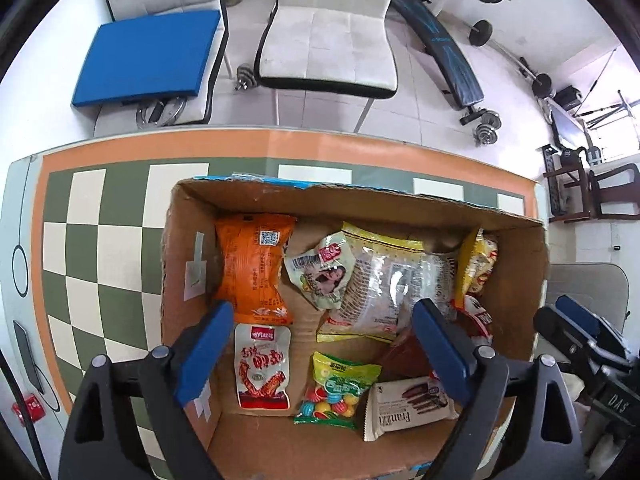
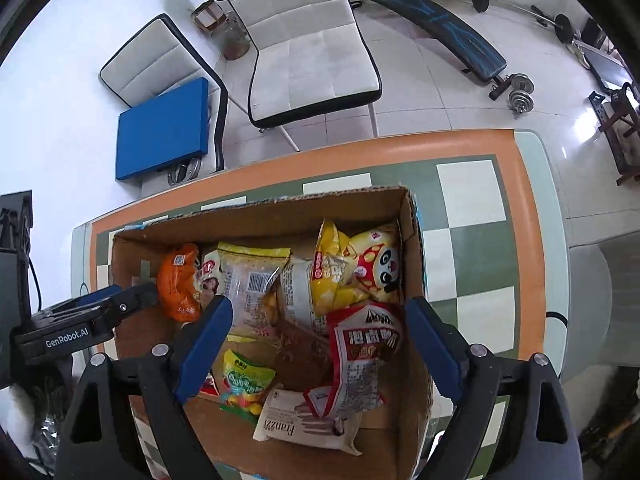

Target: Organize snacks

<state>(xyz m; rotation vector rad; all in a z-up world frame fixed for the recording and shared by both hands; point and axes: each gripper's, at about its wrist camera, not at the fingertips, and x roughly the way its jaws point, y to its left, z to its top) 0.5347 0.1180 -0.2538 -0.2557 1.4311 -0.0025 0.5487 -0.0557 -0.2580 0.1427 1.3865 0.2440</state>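
Snacks: soft, light, crinkly packets lay loose inside the cardboard box (image 1: pixel 192 248); the orange packet (image 1: pixel 252 268) and wafer pack (image 1: pixel 408 408) looked easiest to pinch by a sealed edge.
Jaws: left gripper (image 1: pixel 320 352) and right gripper (image 2: pixel 316 348) both stood apart, holding nothing.
Surface: checkered counter (image 1: pixel 92 240), flat.
Room: white chairs (image 1: pixel 332 40), weight bench (image 1: pixel 436 36) behind.
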